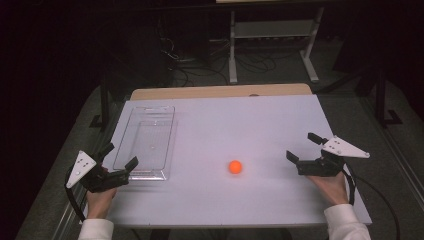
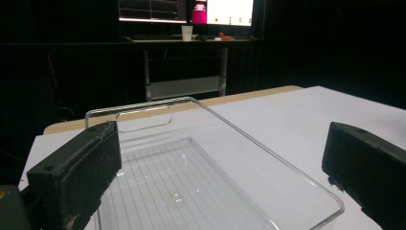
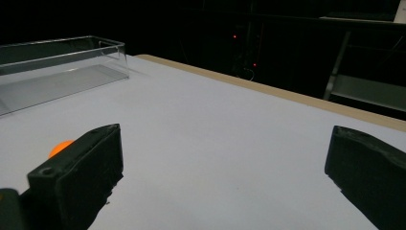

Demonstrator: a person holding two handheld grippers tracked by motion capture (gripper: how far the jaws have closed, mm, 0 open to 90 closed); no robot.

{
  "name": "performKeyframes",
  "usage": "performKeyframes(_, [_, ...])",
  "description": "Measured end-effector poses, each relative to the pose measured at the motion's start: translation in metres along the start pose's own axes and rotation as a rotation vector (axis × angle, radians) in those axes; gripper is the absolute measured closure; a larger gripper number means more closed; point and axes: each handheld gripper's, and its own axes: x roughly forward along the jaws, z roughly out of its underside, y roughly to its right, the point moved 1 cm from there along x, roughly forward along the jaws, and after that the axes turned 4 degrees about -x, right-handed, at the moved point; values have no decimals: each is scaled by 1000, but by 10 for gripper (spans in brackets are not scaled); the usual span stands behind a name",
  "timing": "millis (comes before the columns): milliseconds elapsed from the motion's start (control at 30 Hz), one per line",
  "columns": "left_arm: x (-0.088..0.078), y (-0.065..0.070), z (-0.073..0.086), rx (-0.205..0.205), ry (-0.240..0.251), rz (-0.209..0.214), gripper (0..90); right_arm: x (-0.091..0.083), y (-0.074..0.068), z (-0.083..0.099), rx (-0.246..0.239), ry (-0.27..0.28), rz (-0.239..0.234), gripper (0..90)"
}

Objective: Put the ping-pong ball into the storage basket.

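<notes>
A small orange ball (image 1: pixel 235 167) lies on the white table (image 1: pixel 240 125), right of centre toward the front. A clear plastic tray (image 1: pixel 146 142) with nothing in it sits at the left of the table. My left gripper (image 1: pixel 120 156) rests at the front left, just in front of the tray's near end, its jaws wide apart and empty. In the left gripper view the tray (image 2: pixel 191 182) lies between the two jaws. My right gripper (image 1: pixel 303 146) stands open at the right edge, pointing left toward the ball. The ball (image 3: pixel 60 147) peeks out behind the left jaw in the right gripper view.
Beyond the table's far edge stand a metal desk frame (image 1: pixel 272 35) and loose cables on a dark floor. Monitors (image 2: pixel 186 10) and a cup sit on a desk far behind the tray. A wooden strip (image 1: pixel 220 91) runs along the table's far side.
</notes>
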Motion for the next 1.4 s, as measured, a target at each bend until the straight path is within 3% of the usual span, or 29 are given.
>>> performKeyframes(333, [-4,-1,-6,5,8,-1,0,0,-1,0,-10,-8,1,0])
performKeyframes(1000, [4,4,-10,45,-81,29,0,0,-2,0,-23,-8,17,0])
performKeyframes(1400, [10,7,-23,74,-97,52,0,1,-3,0,-22,-15,14,0])
